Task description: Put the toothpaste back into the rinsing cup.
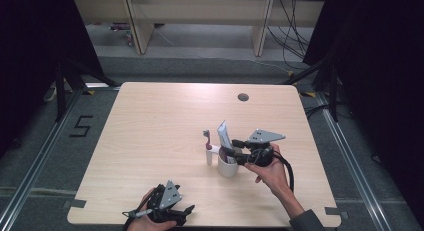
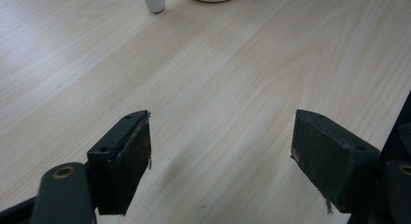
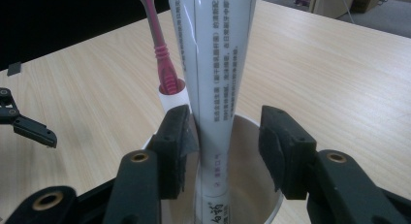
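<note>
A white toothpaste tube [image 3: 218, 64] stands upright in a white cup [image 1: 228, 168] right of the table's middle. My right gripper [image 3: 226, 120] is open around the tube over the cup's mouth: its left jaw lies close against the tube, while a clear gap separates the right jaw from it. Just behind the cup, a pink toothbrush [image 3: 162, 54] stands in a small white holder [image 1: 209, 155]. My left gripper [image 2: 220, 136] is open with nothing between its jaws, low over the wood near the table's front edge [image 1: 185, 213].
The light wooden table [image 1: 165, 116] has a round cable hole [image 1: 243, 97] at the far right. Black curtains and stand legs flank the table. Wooden furniture legs and cables lie on the floor beyond it.
</note>
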